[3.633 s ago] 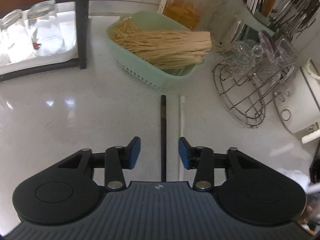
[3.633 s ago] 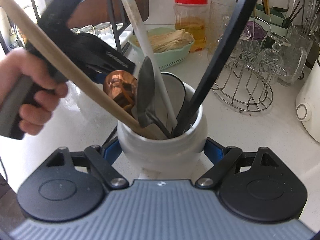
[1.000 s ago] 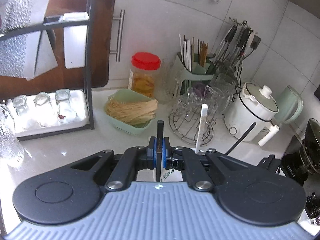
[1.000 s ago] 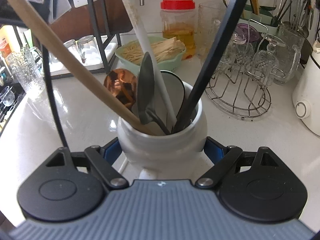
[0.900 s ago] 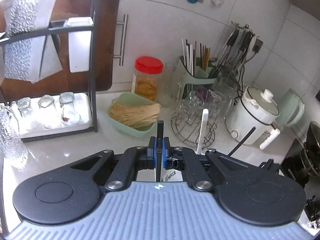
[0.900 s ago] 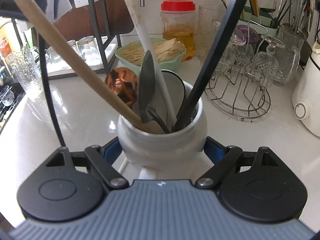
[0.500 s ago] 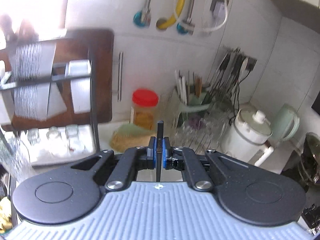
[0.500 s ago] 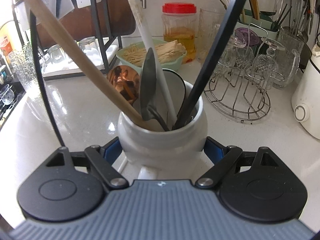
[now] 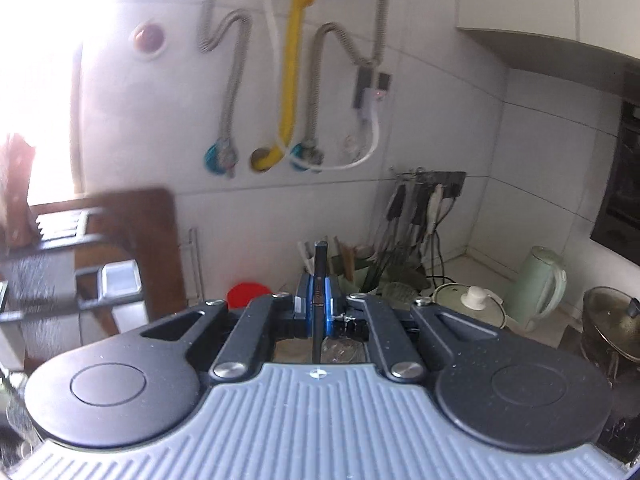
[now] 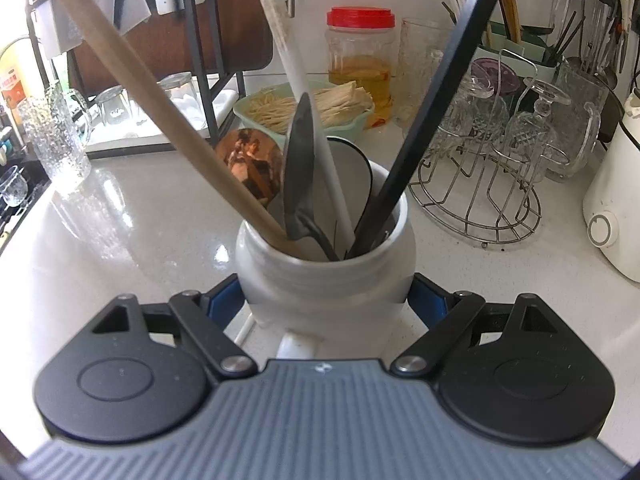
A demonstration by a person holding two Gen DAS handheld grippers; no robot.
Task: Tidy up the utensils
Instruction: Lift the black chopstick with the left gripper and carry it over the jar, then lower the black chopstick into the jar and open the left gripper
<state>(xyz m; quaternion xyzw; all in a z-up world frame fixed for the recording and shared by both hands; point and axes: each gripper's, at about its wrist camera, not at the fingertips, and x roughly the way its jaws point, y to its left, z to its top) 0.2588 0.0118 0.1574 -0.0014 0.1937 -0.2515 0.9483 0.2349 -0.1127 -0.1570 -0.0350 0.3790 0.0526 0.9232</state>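
Over on the left, the left gripper (image 9: 316, 310) has its blue pads pinched tight on a thin black utensil handle (image 9: 320, 268), which stands upright between them, raised high enough that its camera looks at the tiled wall with the yellow hose (image 9: 291, 68) and the corrugated metal hoses beside it; that view is blurred, and no writing can be read on it. Across the counter, a tall textured glass (image 10: 54, 136) stands near the left edge of the pale speckled countertop (image 10: 132, 216), with a bare stretch of counter between it and the crock. An orange-labelled container at the far left carries print too small to read. The right gripper (image 10: 326, 300) is spread wide around the white ceramic utensil crock (image 10: 324, 276), its blue pads touching the crock's sides. Inside the crock lean a long wooden handle (image 10: 160, 108), a copper-coloured spoon bowl (image 10: 250, 164), a dark grey spoon (image 10: 298, 168), a white handle (image 10: 304, 92) and a long black handle (image 10: 436, 100). Behind stand a mint-green basket of pale noodles (image 10: 304, 110) and a red-lidded clear plastic jar (image 10: 360, 60). To the right, a round wire rack of upturned glasses (image 10: 480, 176) sits just beside the crock, and a white appliance (image 10: 612, 200) crowds the right edge.
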